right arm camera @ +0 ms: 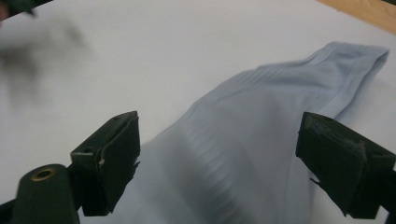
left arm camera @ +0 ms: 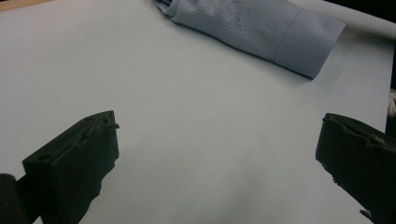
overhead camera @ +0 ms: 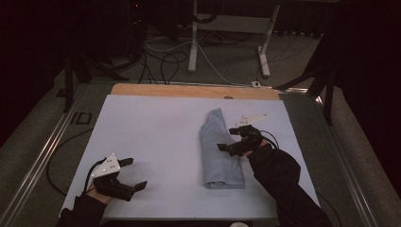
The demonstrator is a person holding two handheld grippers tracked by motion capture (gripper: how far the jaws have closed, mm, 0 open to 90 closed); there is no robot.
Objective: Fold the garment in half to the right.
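The folded shirt lies right of the middle of the counter. The right tongs hang over it, jaws apart and empty. The left tongs, also apart, wait near the front-left corner. Better lift straight, so the fold is not dragged.

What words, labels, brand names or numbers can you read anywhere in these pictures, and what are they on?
None: no readable text anywhere.
The folded grey cloth shows only a woven pattern, no label.
The white table cover is blank.
The grippers carry no legible marks.
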